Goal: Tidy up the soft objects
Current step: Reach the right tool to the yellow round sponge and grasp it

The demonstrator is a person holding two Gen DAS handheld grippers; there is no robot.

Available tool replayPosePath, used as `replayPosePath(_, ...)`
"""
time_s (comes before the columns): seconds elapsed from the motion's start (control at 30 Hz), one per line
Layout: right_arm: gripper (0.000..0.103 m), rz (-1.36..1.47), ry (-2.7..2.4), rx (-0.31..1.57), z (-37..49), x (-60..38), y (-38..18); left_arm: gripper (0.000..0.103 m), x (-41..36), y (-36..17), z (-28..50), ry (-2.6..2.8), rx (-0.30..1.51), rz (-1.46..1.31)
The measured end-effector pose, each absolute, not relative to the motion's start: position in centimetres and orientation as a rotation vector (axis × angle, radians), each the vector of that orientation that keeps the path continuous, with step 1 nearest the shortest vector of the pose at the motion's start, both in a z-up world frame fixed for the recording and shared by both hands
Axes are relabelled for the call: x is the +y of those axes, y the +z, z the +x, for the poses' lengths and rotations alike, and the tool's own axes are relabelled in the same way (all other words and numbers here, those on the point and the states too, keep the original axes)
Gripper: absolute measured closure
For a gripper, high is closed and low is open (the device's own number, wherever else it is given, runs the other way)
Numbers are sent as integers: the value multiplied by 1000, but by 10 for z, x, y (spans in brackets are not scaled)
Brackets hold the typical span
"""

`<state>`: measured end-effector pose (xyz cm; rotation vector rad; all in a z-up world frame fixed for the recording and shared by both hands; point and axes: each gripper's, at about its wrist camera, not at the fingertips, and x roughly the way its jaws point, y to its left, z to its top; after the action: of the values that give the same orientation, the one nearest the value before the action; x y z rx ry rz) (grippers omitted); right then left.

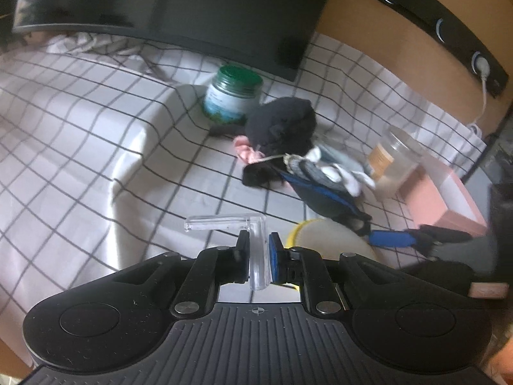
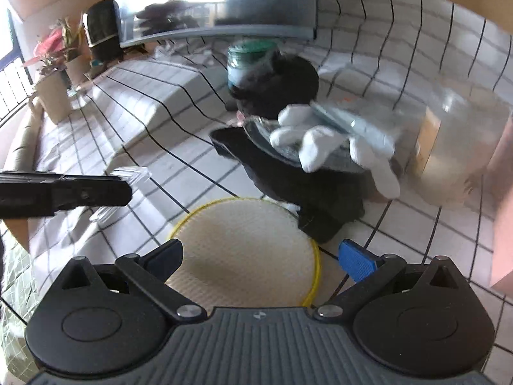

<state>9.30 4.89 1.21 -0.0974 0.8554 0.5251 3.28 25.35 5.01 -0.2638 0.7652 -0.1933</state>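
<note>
My left gripper (image 1: pixel 259 250) has a matte black body with a ribbed grey plate in the middle, marked by a small crosshair. I see two round black housings at its sides, each with a shallow disc recess, and black link arms pinned with silver screws. Its fingers end in pads, one black (image 1: pixel 242 247), one blue (image 1: pixel 274 250). My right gripper (image 2: pixel 261 258) is built the same: ribbed grey centre plate, round black housings, silver pivot screws, triangular cut-outs in the links, and a blue textured pad (image 2: pixel 356 261) opposite a dark one.
</note>
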Motion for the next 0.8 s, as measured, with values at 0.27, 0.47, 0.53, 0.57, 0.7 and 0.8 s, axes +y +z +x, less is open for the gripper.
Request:
replayPosePath(0.27, 0, -164, 568, 815, 80, 65, 4, 88, 255, 42, 40, -221, 790, -284)
replayPosePath(0.47, 33, -153, 578, 813, 73, 64, 19, 88, 260, 49, 44, -273, 785, -265)
replayPosePath(0.53, 55, -147, 589, 824, 69, 61, 29, 88, 260, 50, 45, -297, 785, -260)
replayPosePath(0.57, 64, -129, 587, 834, 67, 57, 34, 88, 260, 50, 46, -312, 786, -256)
replayPosePath(0.7, 83, -53, 562, 876, 59, 44, 50, 88, 256, 49, 48, -371, 792, -251)
replayPosePath(0.8, 88, -21, 548, 870, 47, 36, 64, 88, 249, 52, 50, -422, 790, -239)
